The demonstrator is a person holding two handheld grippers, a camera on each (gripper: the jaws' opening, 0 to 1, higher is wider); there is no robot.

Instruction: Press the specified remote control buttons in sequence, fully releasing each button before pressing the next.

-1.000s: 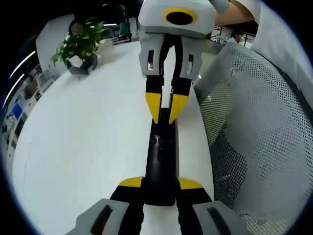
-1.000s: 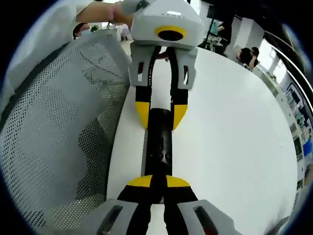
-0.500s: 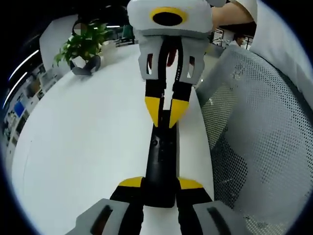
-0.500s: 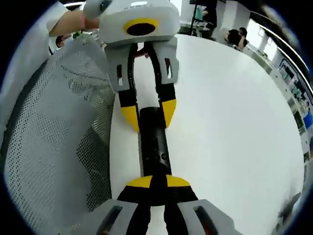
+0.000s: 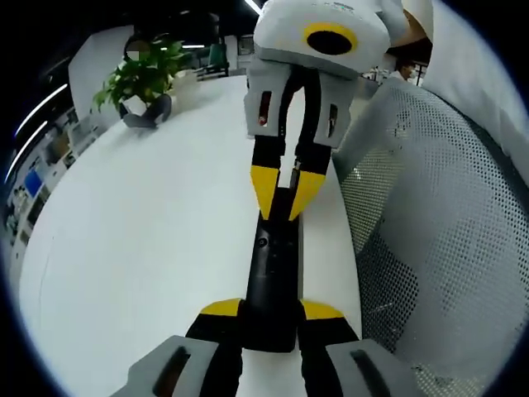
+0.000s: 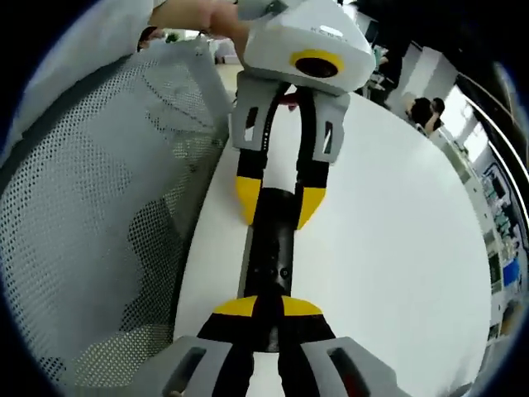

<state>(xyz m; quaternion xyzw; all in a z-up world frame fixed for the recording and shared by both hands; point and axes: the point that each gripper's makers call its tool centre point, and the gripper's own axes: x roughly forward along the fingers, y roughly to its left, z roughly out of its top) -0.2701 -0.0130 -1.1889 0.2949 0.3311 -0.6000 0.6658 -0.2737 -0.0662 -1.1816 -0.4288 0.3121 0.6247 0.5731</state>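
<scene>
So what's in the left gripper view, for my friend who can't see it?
A black remote control lies on a white table, clamped at its near end between the yellow-tipped jaws of the left hand-held gripper. The right hand-held gripper reaches in from the far side, its tips nearly together over the remote's far end. A potted plant stands far back, a mesh chair beside the table.

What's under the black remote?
The white table lies under the remote. The left tool clamps its near end, and the right tool is at its far end. Its underside is hidden.
</scene>
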